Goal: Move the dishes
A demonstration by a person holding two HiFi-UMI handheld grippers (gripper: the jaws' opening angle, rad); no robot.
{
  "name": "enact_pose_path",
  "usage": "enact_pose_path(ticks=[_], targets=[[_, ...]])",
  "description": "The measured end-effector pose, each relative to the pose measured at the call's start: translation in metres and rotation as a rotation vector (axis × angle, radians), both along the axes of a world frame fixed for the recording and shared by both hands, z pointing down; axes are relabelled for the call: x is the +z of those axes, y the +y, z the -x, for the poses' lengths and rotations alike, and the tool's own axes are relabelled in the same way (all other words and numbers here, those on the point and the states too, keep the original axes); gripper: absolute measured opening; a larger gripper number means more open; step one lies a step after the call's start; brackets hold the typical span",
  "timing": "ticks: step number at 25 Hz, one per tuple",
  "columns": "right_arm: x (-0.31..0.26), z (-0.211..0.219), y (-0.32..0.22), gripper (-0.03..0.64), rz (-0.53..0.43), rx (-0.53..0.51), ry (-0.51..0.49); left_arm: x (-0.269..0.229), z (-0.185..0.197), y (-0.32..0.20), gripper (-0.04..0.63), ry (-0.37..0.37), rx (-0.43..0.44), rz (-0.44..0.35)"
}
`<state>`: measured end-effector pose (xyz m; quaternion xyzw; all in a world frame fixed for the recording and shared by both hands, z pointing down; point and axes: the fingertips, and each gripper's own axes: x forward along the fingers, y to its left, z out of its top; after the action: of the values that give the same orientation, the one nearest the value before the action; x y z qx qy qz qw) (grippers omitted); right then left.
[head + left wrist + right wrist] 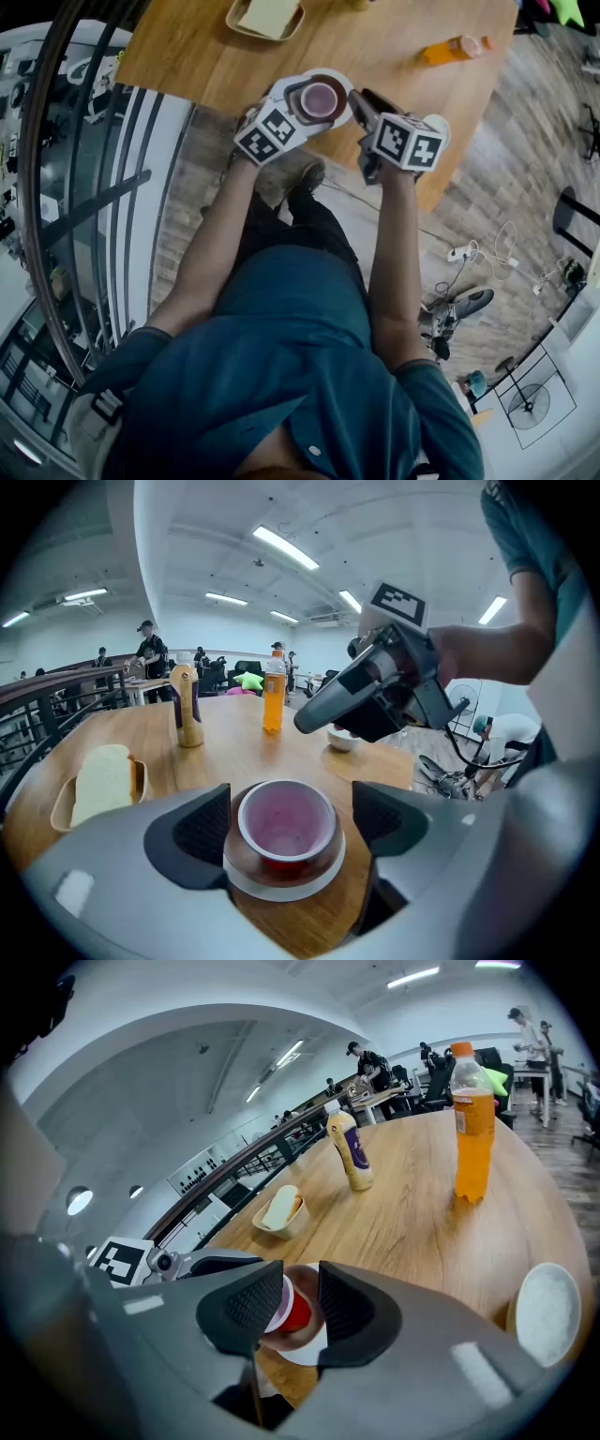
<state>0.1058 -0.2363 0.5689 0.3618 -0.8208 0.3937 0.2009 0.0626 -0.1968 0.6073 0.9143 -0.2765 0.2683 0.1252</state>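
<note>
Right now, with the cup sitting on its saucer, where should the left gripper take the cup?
By the side wall just under the rim, coming from the near table edge. The cup stands upright and round on a saucer, so opposite walls suit the pads, and staying high should clear the saucer. The open left gripper straddles it.

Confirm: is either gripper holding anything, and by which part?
Nothing held. Cup stands between the left gripper's open jaws, untouched; right gripper is open, empty.
</note>
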Motion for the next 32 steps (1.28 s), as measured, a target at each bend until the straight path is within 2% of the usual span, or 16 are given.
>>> enact_pose_path(ticks=[10,20,32], targets=[[0.022,-0.008,0.005,0.1,0.028,0.019,0.04,0.006,-0.001,-0.001,0.363,-0.012,-0.005,-0.011],[0.035,-0.006,0.01,0.1,0.057,0.015,0.04,0.008,-0.001,-0.003,0.324,-0.007,-0.021,-0.024],[0.05,0.003,0.015,0.1,0.1,-0.006,0.032,0.006,-0.001,-0.006,0.322,0.015,-0.032,-0.034]])
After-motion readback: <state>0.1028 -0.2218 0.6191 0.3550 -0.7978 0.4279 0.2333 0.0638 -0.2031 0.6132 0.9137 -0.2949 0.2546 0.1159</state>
